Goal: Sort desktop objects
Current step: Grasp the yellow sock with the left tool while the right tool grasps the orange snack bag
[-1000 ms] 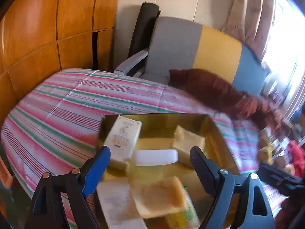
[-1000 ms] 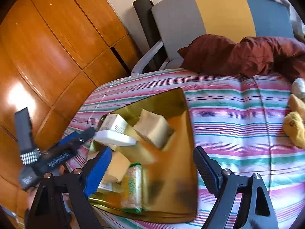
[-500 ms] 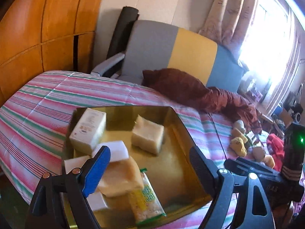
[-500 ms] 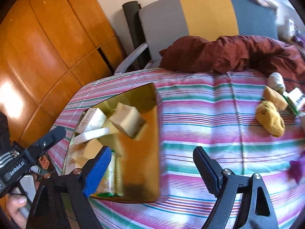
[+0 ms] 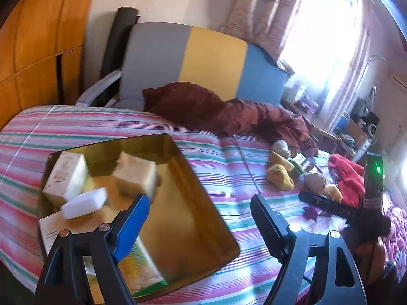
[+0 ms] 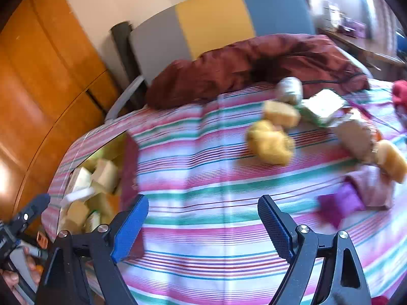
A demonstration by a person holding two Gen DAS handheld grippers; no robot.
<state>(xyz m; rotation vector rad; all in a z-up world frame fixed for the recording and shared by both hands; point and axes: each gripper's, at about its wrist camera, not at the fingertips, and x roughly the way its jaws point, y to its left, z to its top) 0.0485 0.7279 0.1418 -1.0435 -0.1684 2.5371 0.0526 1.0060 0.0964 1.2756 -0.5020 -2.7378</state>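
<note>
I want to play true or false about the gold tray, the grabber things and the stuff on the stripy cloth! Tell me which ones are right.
1. The gold tray has boxes and blocks inside it. True.
2. The left gripper is holding a white block. False: its jaws are wide apart with nothing between them.
3. The right gripper is open over the striped cloth. True.
4. All the loose things are already in the tray. False: the yellow lumpy object and others nearby lie out on the cloth.
5. The dark red blanket lies inside the tray. False: it is heaped at the far edge of the cloth, by the chair.
</note>
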